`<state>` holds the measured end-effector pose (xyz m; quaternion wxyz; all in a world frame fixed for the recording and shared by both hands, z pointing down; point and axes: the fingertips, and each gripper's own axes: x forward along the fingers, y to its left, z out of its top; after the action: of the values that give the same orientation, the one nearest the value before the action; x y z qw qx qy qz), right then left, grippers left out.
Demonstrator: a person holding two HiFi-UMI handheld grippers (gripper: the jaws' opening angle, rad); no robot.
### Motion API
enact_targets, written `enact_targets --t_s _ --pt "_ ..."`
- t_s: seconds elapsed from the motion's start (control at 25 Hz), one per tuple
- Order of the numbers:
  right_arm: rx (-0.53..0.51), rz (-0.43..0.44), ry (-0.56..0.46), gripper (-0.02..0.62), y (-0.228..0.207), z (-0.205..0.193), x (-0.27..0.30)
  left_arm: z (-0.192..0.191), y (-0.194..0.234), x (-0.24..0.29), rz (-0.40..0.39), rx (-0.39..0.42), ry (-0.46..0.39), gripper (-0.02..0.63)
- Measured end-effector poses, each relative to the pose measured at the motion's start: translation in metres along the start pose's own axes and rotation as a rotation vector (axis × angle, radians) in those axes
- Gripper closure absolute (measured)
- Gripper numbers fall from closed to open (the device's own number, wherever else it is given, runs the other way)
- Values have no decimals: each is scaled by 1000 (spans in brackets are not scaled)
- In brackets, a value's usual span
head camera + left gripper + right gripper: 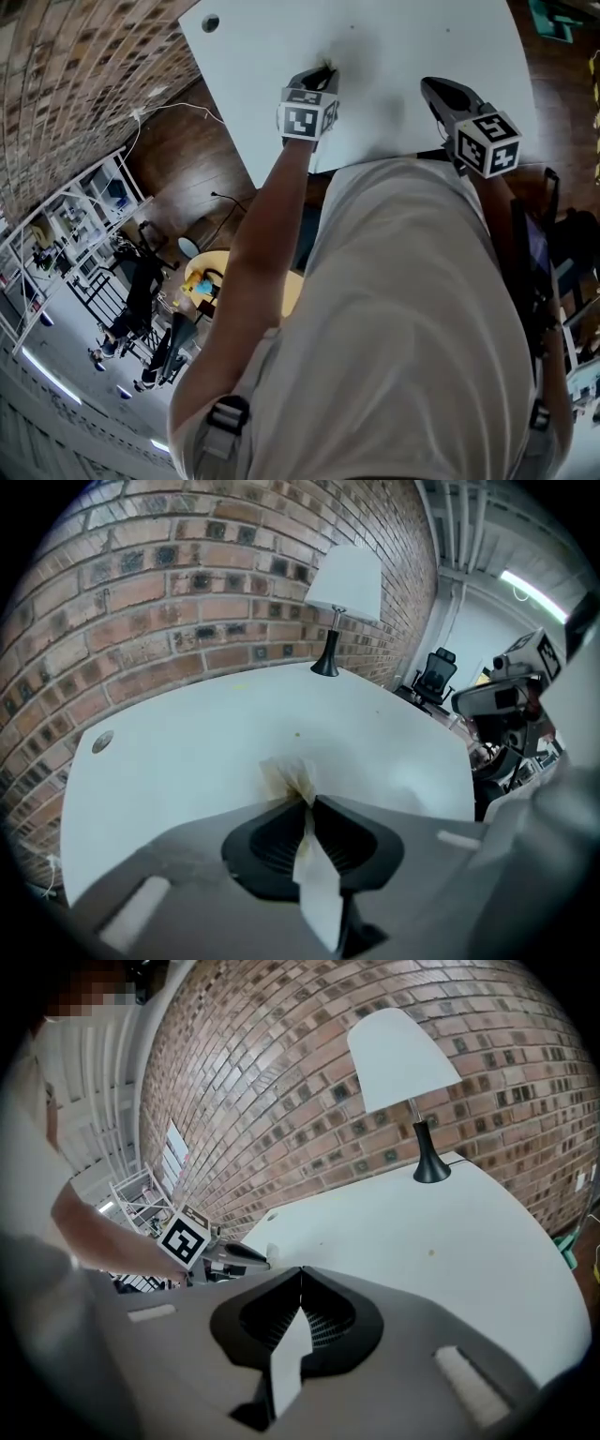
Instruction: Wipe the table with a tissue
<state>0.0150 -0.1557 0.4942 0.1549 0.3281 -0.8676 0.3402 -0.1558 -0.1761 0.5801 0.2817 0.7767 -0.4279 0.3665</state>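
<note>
A crumpled white tissue (285, 777), stained yellowish, is pinched in my left gripper (306, 800) and rests against the white table (178, 761). In the head view the left gripper (326, 71) points down onto the table (394, 47) near its middle. The right gripper view shows it (246, 1258) from the side, with the tissue (272, 1253) at its tip. My right gripper (300, 1269) is shut with nothing between its tips, and it hovers over the near right part of the table (441, 1222). From above, it (428, 86) sits right of the left one. A small speck (298, 733) lies beyond the tissue.
A lamp (342, 592) with a white shade stands at the table's far end by the brick wall (150, 583); the right gripper view shows the lamp (405, 1058) too. A round cable hole (210, 22) marks one table corner. An office chair (434, 675) and shelving (84, 216) stand off the table.
</note>
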Motion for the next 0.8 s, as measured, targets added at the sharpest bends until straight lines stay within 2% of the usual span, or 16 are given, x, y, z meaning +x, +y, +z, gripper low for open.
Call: enact_targets --t_s 0.12,0.32,0.52,0.8 --pt "-5 18 3 586 3 1 2 -9 8 1 25 -37 18 560" --pt "14 10 1 586 -8 0 -2 4 27 14 49 -95 8 560" --pt "36 -1 -4 586 -21 -2 -13 32 29 25 108 -75 37 560" --pt "59 -34 -9 586 -50 -3 -33 75 24 49 147 -68 -18 560"
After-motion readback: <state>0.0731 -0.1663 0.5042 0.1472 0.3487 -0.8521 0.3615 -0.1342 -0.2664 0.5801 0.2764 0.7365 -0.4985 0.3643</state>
